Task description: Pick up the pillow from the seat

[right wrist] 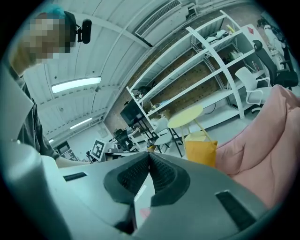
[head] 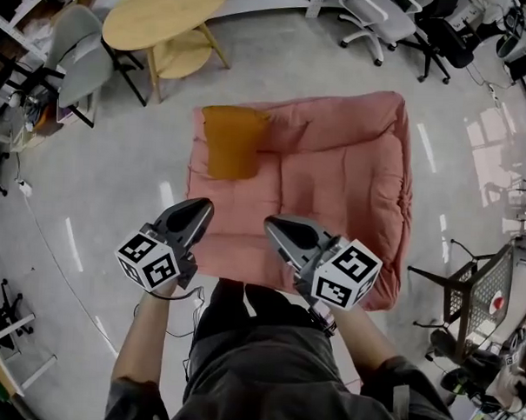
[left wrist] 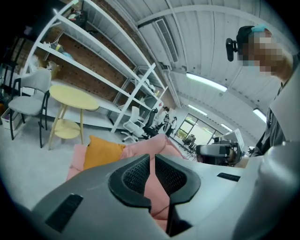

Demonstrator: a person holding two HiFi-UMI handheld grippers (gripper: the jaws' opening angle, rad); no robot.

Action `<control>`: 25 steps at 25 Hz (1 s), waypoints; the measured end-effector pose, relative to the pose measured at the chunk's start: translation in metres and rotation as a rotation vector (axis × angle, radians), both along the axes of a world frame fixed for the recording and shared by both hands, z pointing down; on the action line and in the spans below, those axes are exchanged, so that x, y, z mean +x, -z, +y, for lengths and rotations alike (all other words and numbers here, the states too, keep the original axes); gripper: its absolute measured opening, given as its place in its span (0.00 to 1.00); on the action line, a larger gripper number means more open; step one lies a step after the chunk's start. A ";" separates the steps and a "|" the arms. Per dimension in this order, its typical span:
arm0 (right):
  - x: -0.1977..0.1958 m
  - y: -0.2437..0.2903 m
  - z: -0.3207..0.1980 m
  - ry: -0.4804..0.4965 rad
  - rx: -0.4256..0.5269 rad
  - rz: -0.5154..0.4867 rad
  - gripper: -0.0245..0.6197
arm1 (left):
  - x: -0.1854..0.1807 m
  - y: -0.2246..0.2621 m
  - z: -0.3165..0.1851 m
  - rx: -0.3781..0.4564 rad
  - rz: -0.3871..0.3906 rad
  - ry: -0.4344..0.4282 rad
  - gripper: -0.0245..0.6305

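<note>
Your left gripper [head: 196, 212] and right gripper [head: 276, 228] hang above the seat's [head: 352, 174] near edge, all 4 jaws pressed together on nothing. The pillow [head: 233, 141] lies at the seat's far-left corner, ahead of the nearer left gripper, with its long axis running away from you.

A mustard-orange pillow [head: 234, 140] lies on a salmon-pink seat [head: 333, 190], near a pale yellow table [head: 164, 13].
</note>
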State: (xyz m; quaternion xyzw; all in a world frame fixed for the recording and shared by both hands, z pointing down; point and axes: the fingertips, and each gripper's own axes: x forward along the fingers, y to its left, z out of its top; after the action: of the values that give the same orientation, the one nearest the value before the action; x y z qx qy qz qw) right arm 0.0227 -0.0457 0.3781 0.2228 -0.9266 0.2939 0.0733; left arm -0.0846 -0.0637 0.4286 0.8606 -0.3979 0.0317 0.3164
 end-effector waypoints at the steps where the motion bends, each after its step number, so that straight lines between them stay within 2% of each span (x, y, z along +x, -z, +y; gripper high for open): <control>1: 0.000 -0.006 -0.004 0.001 -0.008 0.004 0.05 | -0.003 -0.010 -0.009 -0.004 -0.010 -0.007 0.10; 3: -0.002 -0.019 -0.011 0.004 -0.026 0.010 0.05 | -0.009 -0.031 -0.026 -0.012 -0.029 -0.027 0.21; 11: -0.016 -0.065 -0.038 -0.021 -0.104 0.066 0.05 | -0.051 -0.126 -0.098 -0.043 -0.117 -0.136 0.46; 17: -0.021 -0.099 -0.061 -0.079 -0.165 0.095 0.05 | -0.065 -0.206 -0.146 -0.095 -0.186 -0.247 0.64; 21: -0.029 -0.126 -0.063 -0.102 -0.212 0.111 0.05 | -0.068 -0.264 -0.156 -0.148 -0.215 -0.351 0.72; 25: -0.037 -0.155 -0.070 -0.135 -0.261 0.112 0.05 | -0.073 -0.303 -0.174 -0.151 -0.241 -0.440 0.78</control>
State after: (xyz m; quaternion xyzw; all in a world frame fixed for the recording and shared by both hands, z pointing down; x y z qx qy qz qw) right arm -0.0141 -0.1158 0.5328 0.2892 -0.8580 0.4031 0.1333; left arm -0.1574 -0.2381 0.7319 0.8904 -0.2326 0.2317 0.3153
